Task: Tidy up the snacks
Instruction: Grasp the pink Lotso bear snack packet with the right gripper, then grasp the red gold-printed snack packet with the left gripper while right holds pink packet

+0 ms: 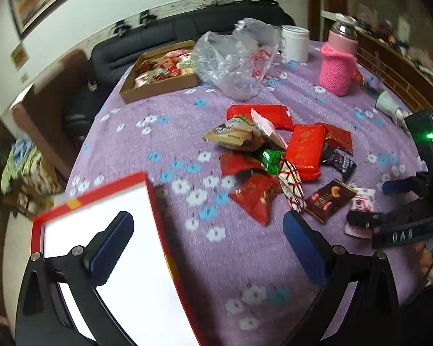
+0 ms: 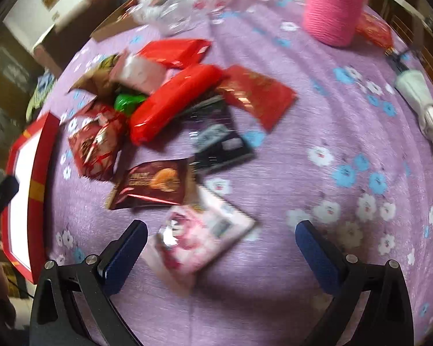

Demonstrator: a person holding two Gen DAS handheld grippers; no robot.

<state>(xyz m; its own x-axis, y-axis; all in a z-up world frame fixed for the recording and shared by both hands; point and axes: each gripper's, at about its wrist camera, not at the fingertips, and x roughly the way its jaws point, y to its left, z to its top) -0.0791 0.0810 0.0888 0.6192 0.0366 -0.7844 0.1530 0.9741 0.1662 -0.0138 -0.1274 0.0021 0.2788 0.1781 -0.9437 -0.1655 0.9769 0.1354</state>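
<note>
left wrist: cardboard tray point(image 1: 130, 93) | right wrist: pink packet point(image 2: 199, 239) close up

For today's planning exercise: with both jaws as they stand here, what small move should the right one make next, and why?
Probably ease the right gripper forward and down to close on the pink-and-white packet. Its jaws are open and empty, the packet lies nearest between them, apart from the pile, and the red-rimmed box waits at the left.

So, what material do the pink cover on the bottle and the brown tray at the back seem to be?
The pink cover looks like knitted yarn, matte: ribbed stitches show. The brown tray looks like plain cardboard, matte brown with thin folded walls, though the distance leaves that open.
</note>
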